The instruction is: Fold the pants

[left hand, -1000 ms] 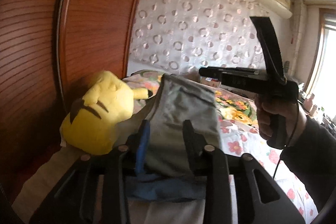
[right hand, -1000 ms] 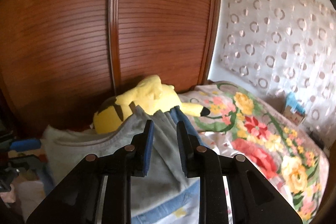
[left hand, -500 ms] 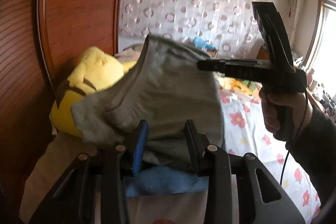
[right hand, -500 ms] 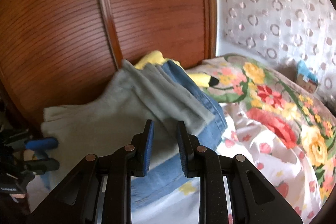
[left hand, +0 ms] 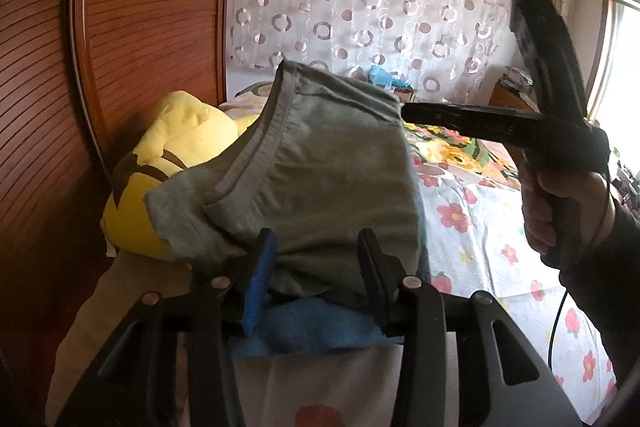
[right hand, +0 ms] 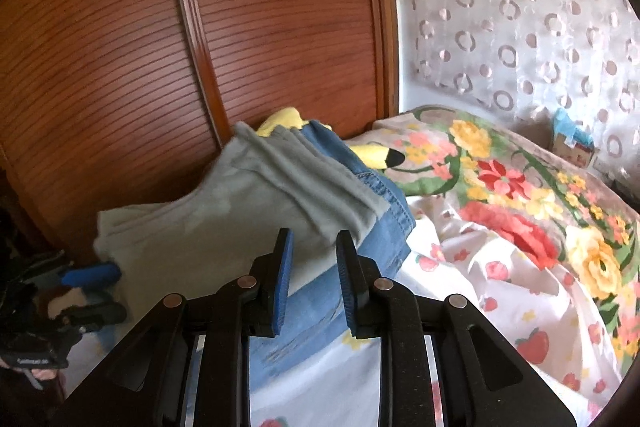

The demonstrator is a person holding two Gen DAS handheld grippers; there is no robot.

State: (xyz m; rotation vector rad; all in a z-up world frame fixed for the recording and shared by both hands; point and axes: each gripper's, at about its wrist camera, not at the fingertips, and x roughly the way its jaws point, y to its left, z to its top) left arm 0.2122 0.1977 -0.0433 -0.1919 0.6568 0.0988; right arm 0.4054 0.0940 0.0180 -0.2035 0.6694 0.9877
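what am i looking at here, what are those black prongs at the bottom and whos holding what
There is no robot here. A person holds a handheld two-finger gripper in each hand, and each gripper carries a wide-angle camera looking along its fingers, so the black prongs are those fingers. One picture looks out from the left gripper, the other from the right gripper. The left view also shows the hand that holds the right gripper. On the floral bed sheet lie blue jeans and a yellow plush toy. The grey pants are lifted. The right gripper appears to pinch one edge. The left jaws have just been opening with cloth between them.
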